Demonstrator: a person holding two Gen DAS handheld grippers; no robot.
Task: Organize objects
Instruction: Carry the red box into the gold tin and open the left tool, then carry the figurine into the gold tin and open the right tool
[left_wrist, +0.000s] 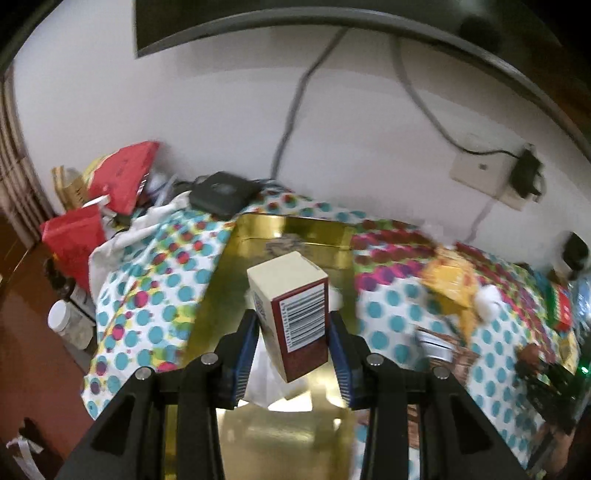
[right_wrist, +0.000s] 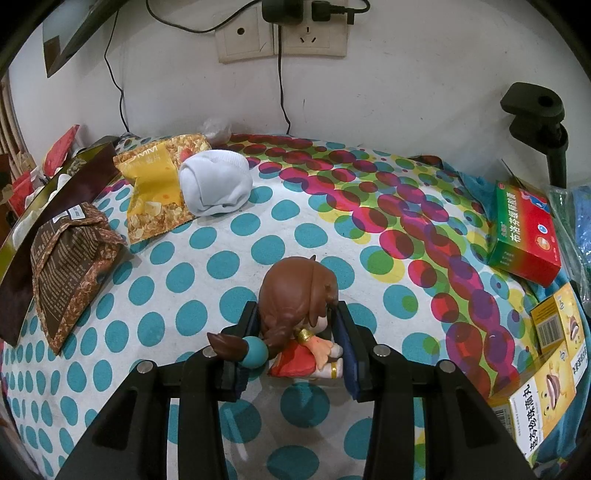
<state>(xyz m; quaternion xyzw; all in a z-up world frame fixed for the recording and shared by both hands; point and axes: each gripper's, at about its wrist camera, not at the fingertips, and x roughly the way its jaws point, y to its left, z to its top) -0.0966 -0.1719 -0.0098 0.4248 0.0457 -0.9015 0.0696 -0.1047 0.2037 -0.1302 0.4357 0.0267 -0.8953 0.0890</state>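
Item one: small carton (left_wrist: 291, 314), barcode face toward the camera, long axis tilted upright, clamped between the jaws of the left gripper (left_wrist: 291, 332) above the open gold box (left_wrist: 295, 232). Item two: brown-haired figurine (right_wrist: 299, 317), lying on the dotted bedcover (right_wrist: 236, 258), sits between the right gripper (right_wrist: 295, 332) jaws, apparently pinched. Surface: cluttered bed against white wall with sockets (right_wrist: 280, 37).

Cluttered home: polka-dot cloth (right_wrist: 295, 236), snack packets (right_wrist: 155, 192), wall sockets (right_wrist: 280, 40).
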